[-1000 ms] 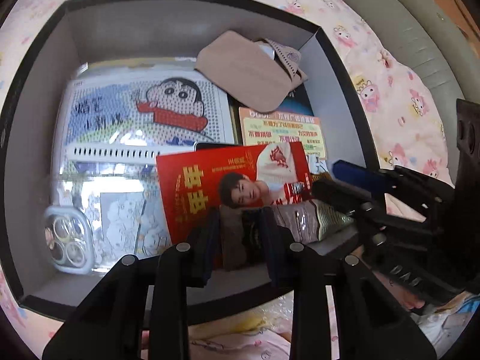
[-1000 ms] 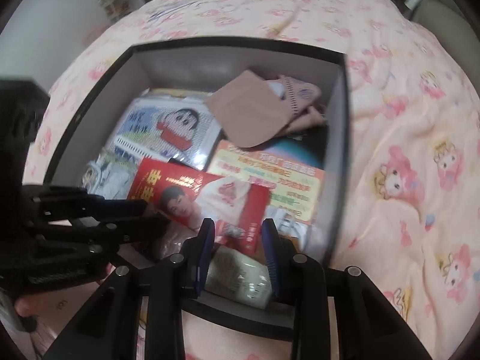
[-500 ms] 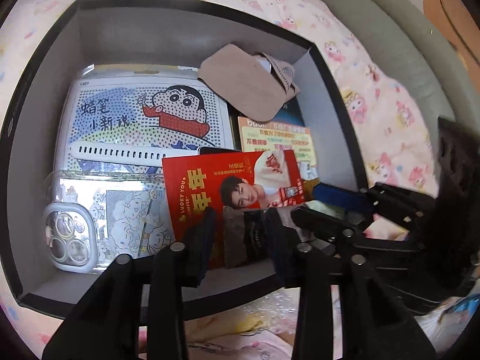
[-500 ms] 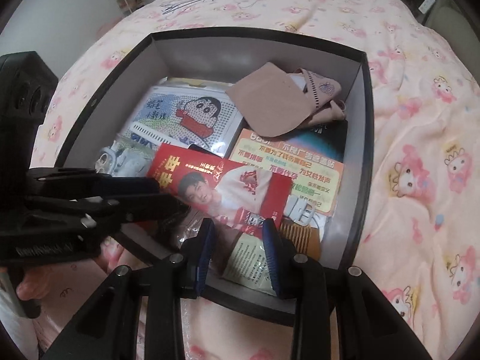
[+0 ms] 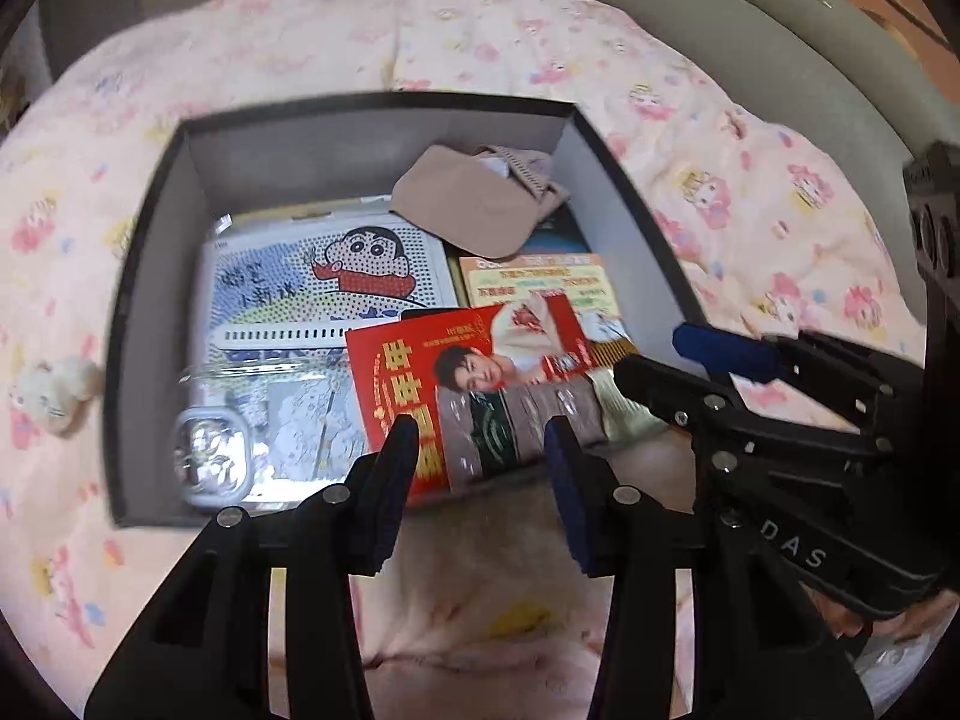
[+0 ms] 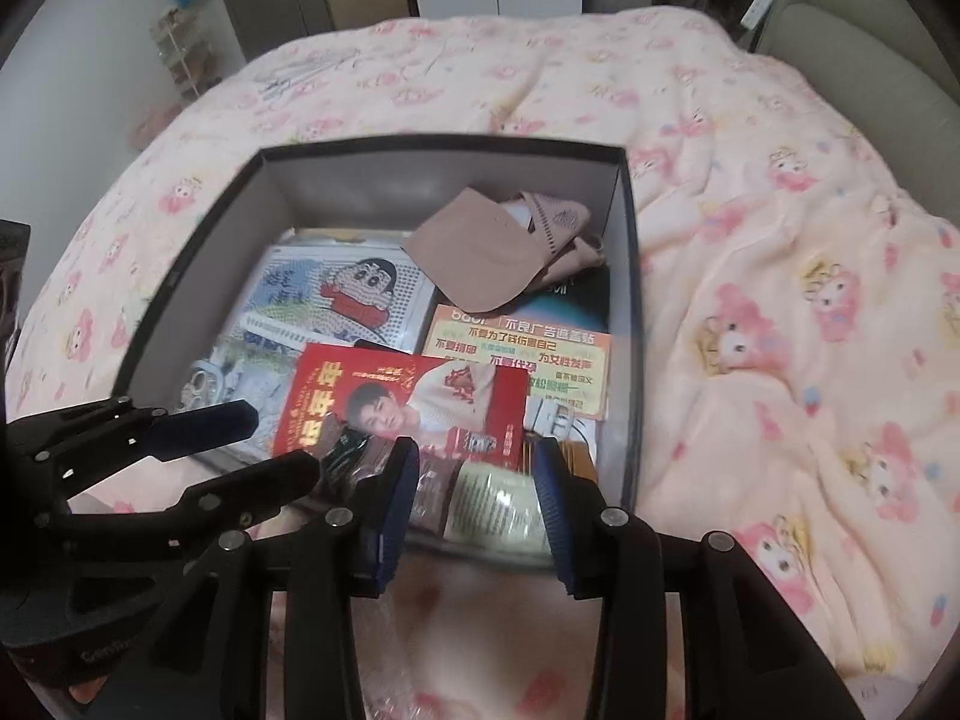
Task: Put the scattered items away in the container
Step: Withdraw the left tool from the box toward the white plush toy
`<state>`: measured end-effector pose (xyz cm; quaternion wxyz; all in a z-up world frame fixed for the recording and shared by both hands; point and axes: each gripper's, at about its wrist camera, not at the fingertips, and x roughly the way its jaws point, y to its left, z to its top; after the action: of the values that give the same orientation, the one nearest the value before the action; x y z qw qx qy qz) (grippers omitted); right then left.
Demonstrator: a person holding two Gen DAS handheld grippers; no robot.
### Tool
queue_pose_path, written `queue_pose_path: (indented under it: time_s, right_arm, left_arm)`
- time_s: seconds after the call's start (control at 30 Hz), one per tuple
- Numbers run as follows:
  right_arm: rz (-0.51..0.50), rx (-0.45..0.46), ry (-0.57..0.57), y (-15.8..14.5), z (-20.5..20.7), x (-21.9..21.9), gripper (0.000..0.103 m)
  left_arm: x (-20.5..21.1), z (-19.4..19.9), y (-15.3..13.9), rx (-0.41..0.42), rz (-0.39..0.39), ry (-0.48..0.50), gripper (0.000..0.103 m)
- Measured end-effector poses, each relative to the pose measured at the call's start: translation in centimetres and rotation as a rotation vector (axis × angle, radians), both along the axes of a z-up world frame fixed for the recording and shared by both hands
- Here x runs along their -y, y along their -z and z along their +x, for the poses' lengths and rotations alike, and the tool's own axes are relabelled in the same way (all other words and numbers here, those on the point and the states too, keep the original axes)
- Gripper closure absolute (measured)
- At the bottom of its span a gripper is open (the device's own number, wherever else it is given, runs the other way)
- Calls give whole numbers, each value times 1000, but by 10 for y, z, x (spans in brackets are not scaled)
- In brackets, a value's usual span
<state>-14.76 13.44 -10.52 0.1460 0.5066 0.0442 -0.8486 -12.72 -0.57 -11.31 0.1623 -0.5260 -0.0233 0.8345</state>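
I see one pink cartoon-print blanket (image 6: 750, 300) spread under one black cardboard box with grey inner walls (image 5: 144, 312). Inside it lie one dotted cartoon-boy board (image 5: 324, 276), one red printed packet showing a portrait (image 5: 456, 360), one tan fabric pouch (image 6: 474, 252), one yellow leaflet (image 6: 516, 354) and one clear phone case (image 5: 210, 462). My left gripper (image 5: 480, 462) hangs above the box's near edge, jaws spread and empty. My right gripper (image 6: 474, 492) is opening, nothing pinched.
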Motion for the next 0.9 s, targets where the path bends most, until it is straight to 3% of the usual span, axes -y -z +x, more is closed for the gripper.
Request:
queue_pose_path:
  time_s: [0.2,0.5,0.67,0.9]
  right_arm:
    - [-39,-34,-68,-28,32,27,68]
    - [-91,-14,-273,-37,50,131,68]
    - [-133,6,-365,-36,39,199,68]
    - [-189,201,-368,1,-3,270,57]
  left_arm:
    - [22,26,-25,-26,-8,-21,59]
    - [128,56,-28,-23,8,-185,59]
    - [200,58,-18,-41,107,-336,57]
    - [291,35,24,-6,212,-571,54]
